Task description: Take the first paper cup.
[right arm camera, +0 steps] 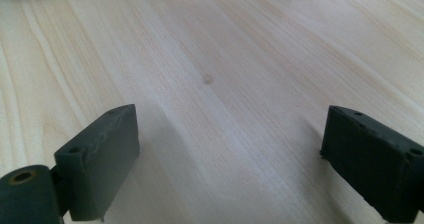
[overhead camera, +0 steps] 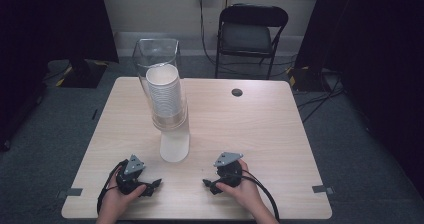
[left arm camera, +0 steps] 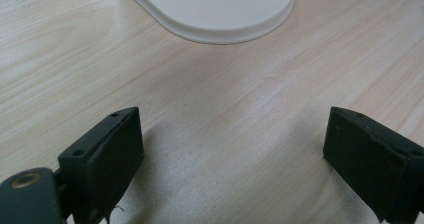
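Observation:
A tall stack of white paper cups [overhead camera: 165, 96] stands inside a clear holder [overhead camera: 157, 59] on a white base [overhead camera: 174, 146] at the table's middle left. My left gripper [overhead camera: 156, 183] rests near the front edge, held in a hand, its jaws pointing toward the centre. It is open, with bare wood between its fingers [left arm camera: 107, 154], and the white base [left arm camera: 220, 9] lies just ahead. My right gripper [overhead camera: 206, 183] rests to the right of it, jaws facing left. It is open too, over bare tabletop [right arm camera: 225, 104], its fingers [right arm camera: 102, 156] wide apart.
The light wooden table [overhead camera: 250, 129] has a dark cable hole [overhead camera: 237, 92] at its far side. A black chair [overhead camera: 252, 34] stands behind the table. Dark curtains hang at both sides. Cables trail from both grippers over the front edge.

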{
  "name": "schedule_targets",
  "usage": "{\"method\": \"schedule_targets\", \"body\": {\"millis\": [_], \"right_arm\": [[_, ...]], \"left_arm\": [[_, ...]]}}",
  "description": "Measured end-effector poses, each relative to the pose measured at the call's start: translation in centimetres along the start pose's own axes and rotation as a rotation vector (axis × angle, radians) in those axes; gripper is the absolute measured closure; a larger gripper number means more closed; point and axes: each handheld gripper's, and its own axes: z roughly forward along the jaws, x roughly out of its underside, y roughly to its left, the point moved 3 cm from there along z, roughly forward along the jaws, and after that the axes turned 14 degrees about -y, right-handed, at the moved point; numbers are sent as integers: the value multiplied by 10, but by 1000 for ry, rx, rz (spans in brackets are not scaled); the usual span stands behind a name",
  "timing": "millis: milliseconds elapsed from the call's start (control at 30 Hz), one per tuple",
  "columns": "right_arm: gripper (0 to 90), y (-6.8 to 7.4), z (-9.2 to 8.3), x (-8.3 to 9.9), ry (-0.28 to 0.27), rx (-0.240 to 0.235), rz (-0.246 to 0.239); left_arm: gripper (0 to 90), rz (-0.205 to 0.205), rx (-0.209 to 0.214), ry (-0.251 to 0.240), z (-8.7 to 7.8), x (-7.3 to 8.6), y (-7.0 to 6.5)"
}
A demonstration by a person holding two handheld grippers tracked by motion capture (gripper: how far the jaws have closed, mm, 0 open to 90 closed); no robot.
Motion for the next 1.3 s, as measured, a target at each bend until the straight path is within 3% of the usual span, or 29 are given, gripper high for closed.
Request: {"method": "schedule_targets", "body": {"millis": [333,367,433,500,533,600,767,1100,1300], "right_arm": [[76,1,0,0,-1,9,4],[89,1,1,-1,-4,16,4],[229,3,5,-7,-34,34,-1],[210,4,6,-12,-59,51,-10],[162,6,12,-27,-133,69,43],[182,8,18,-45,-186,62,69],[177,16,39,-78,-204,46,44],[187,9,55,-117,-332,76,145],[197,8,61,-130,-361,71,140]], "left_arm": [[87,-2,1,0,0,0,0],[87,-2,1,0,0,0,0],[87,-2,1,-1,0,0,0],[87,-2,0,-1,0,0,0],[87,-2,0,-1,0,0,0],[87,-2,0,-1,0,0,0],[86,0,1,2,0,0,0],[86,1,1,2,0,0,0],[86,1,1,2,0,0,0]]}}
